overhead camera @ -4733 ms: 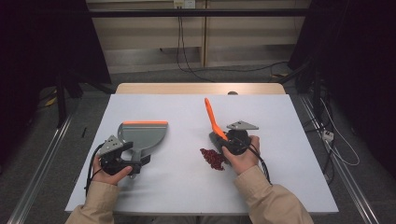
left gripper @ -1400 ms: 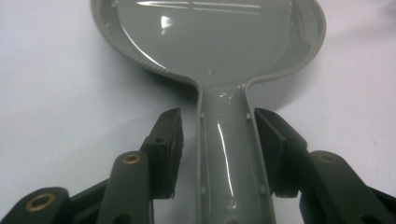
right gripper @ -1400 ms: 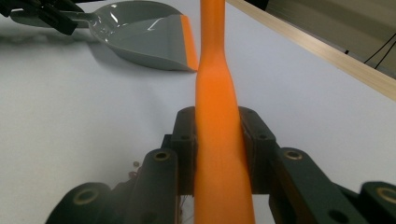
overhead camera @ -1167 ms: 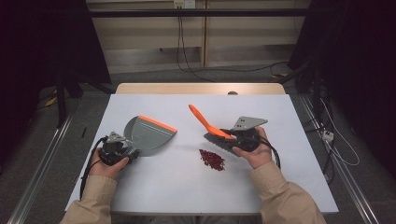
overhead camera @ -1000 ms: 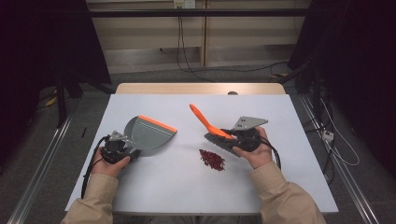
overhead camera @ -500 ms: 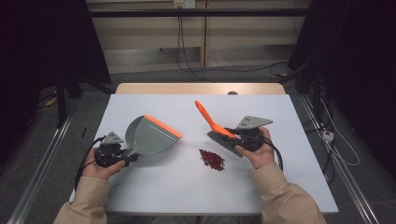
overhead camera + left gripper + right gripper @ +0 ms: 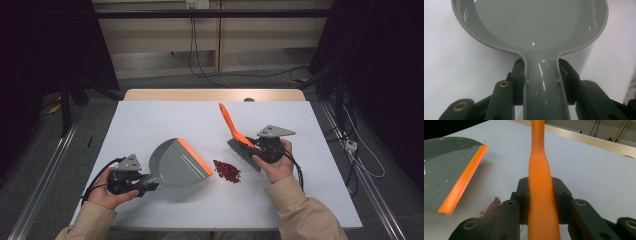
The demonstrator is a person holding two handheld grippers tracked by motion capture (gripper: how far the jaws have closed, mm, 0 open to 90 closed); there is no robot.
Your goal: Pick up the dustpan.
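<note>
High view is showing the red bits point(image 7: 227, 171) still sitting loose on the bench point(image 7: 150, 115), just beside the dustpan point(image 7: 177, 164) lip. Left claw point(image 7: 145, 186) is clamping the dustpan handle, right claw point(image 7: 250, 148) is clamping the orange brush point(image 7: 235, 131). Looks like nothing's swept in yet.

Table point(image 7: 165, 120) runs from the person's side to the far edge. Dustpan point(image 7: 175, 162) lies on the table left of centre, its handle toward the left gripper point(image 7: 131, 181) at the near left, its mouth toward the right. Small pile of bits point(image 7: 227, 170) sits on the table just right of the dustpan lip, between dustpan and brush point(image 7: 239, 137). Brush is right of the pile, head down by the right gripper point(image 7: 265, 148), handle slanting up and away toward the far side. Grippers well apart, pile between them.
</note>
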